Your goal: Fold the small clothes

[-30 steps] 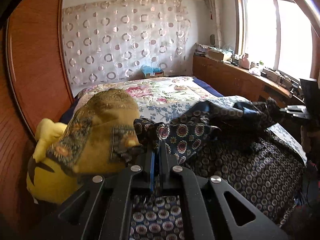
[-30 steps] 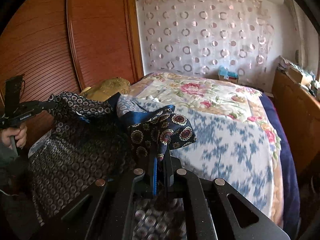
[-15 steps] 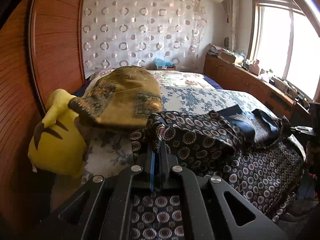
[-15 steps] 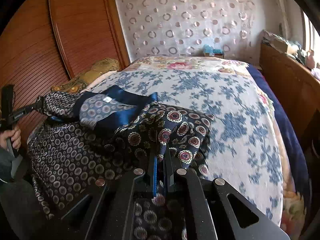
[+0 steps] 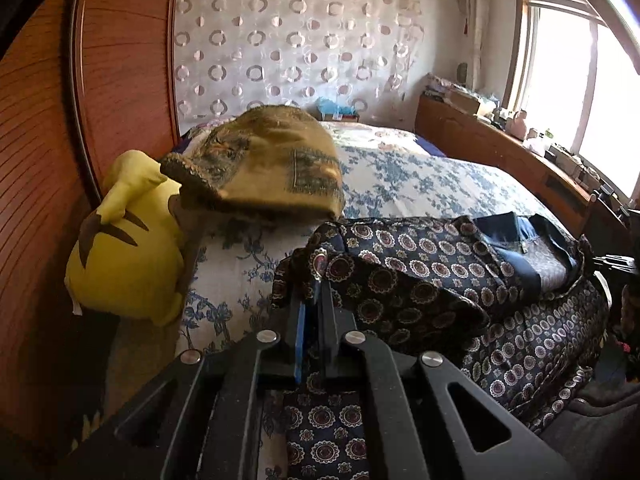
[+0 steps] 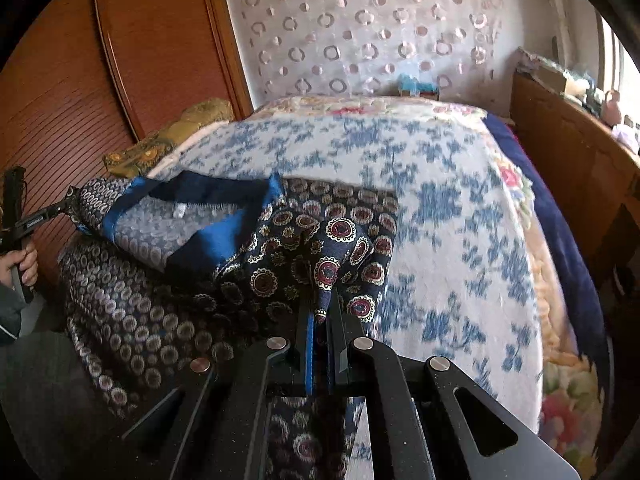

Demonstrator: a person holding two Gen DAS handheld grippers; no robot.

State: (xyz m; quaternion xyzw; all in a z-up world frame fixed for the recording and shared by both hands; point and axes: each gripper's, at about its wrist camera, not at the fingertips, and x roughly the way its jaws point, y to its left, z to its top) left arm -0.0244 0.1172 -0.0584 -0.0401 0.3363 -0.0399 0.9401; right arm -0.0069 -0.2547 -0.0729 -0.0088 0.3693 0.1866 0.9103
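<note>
**Patterned garment folded over at the bed's near edge**

Blue-flowered bedding (image 6: 440,200) carries the dark medallion-print garment (image 5: 420,272) along the bed's near edge. Left tool (image 5: 314,292) – jaws just easing apart, cloth still between them. Right tool (image 6: 326,308) – clamped on a fold of the garment.

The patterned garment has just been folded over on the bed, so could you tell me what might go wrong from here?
1. The left gripper has just been opening, with the patterned garment between its fingers, while the right gripper is shut on its corner; one-sided release could skew the fold.
2. The fabric looks slippery, and part hangs over the bed edge, so the folded layer may slide.
3. The brown pillow lies close by and could snag it.
</note>
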